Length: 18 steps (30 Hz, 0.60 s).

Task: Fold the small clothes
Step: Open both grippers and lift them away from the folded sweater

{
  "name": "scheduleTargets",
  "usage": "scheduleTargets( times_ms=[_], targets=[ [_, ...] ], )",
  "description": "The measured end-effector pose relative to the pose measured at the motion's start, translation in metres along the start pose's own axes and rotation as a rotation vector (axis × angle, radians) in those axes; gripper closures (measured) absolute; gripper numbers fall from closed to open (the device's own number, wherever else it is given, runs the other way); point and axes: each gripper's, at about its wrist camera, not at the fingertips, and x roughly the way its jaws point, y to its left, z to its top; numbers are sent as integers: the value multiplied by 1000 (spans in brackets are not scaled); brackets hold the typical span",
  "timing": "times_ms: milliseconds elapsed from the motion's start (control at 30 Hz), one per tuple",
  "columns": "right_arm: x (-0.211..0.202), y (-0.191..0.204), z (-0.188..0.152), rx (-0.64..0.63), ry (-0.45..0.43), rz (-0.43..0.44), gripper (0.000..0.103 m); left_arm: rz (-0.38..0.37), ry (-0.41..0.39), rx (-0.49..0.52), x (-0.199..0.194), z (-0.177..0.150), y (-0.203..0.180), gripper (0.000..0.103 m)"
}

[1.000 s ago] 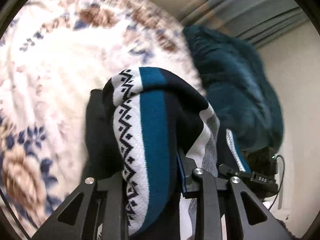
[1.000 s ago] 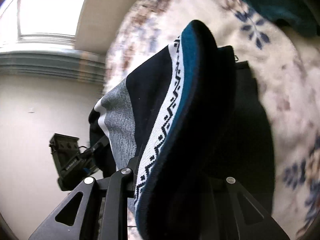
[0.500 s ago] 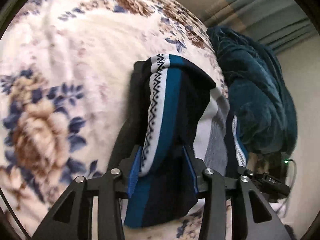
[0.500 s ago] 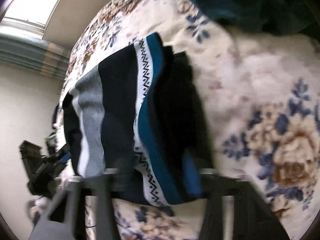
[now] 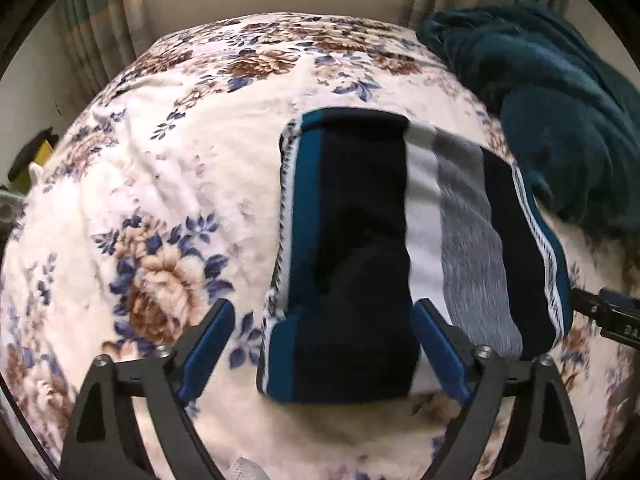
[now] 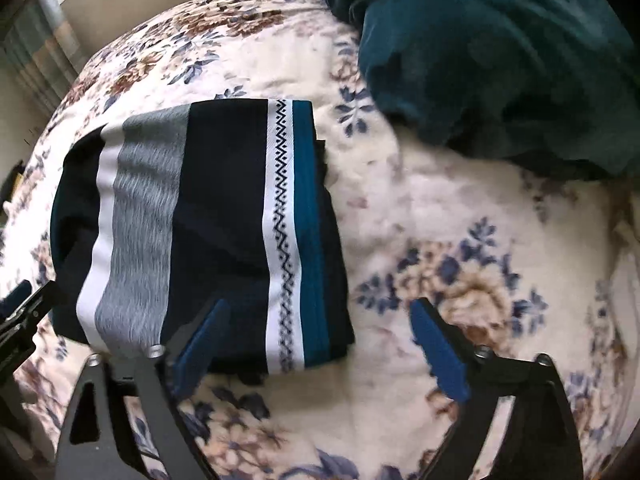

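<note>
though striped and zigzag-banded, the folded sweater (image 6: pixel 224 216), no legible writing

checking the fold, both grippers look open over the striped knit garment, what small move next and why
Probably draw both grippers back. The left gripper and right gripper stand open, and the folded navy, teal, white and grey striped knit garment lies flat on the floral blanket, apparently released.
</note>
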Motion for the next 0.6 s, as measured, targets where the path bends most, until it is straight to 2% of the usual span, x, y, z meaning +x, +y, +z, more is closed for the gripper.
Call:
scheduleTargets(
  times_ms=[67, 200, 600],
  targets=[
    [-14, 9, -6, -27, -33, -58, 0, 16, 9, -17, -8, -5, -4, 11],
    [-53, 14, -19, -54, -89, -112, 0, 41, -13, -20, -32, -12, -14, 11],
    [-164, -6, -53, -30, -196, -98, 0, 96, -108, -21, -130, -32, -46, 11]
  ],
)
